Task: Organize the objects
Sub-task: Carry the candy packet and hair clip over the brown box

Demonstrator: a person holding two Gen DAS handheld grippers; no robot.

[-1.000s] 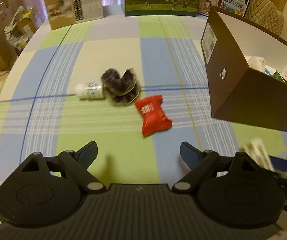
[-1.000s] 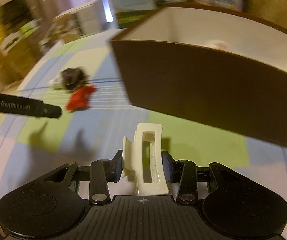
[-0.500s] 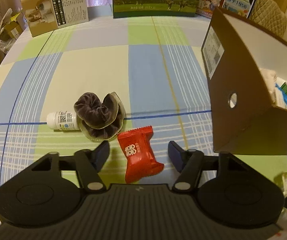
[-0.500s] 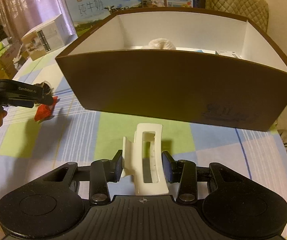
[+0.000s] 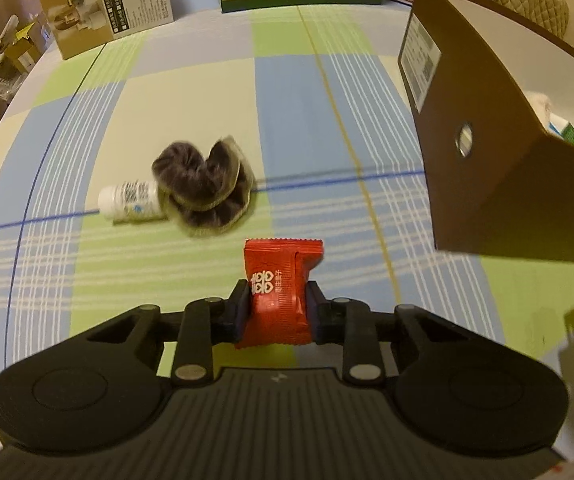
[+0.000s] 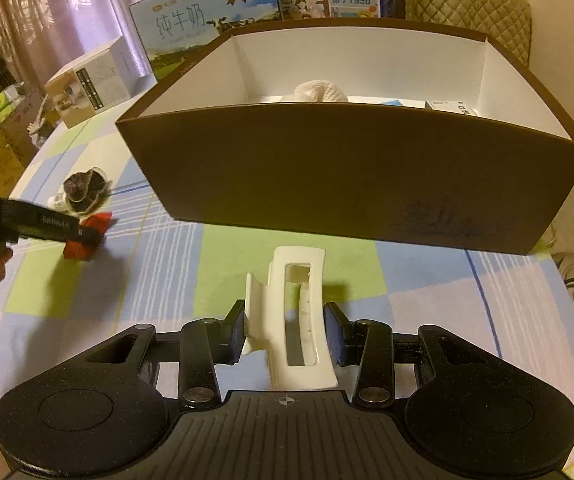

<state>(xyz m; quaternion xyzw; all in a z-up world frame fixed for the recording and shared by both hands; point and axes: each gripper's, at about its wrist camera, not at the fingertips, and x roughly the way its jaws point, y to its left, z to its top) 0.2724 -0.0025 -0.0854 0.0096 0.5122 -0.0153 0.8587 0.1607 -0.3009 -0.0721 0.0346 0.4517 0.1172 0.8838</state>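
Left wrist: hand-held gripper (image 5: 278, 312) clamps red packet (image 5: 280, 294).

Ahead of the left gripper (image 5: 277, 312), closed on the red candy packet (image 5: 281, 292), lay open checked tablecloth (image 5: 295, 92), blocked just ahead-left by the dark scrunchie (image 5: 203, 188) and the small white bottle (image 5: 129, 202) touching it. To its right stood the tall brown box (image 5: 499, 168), a wall on that side. At the far edge stood cartons (image 5: 107, 4). Directly ahead of the right gripper (image 6: 285, 330), closed on the white hair clip (image 6: 295, 312), rose the near wall of the same box, with a strip of free cloth before it. Above the rim was open; inside, a pale bundle (image 6: 321, 92) and small packs (image 6: 453, 107) sat at the far side. To the left was free cloth up to the left gripper.
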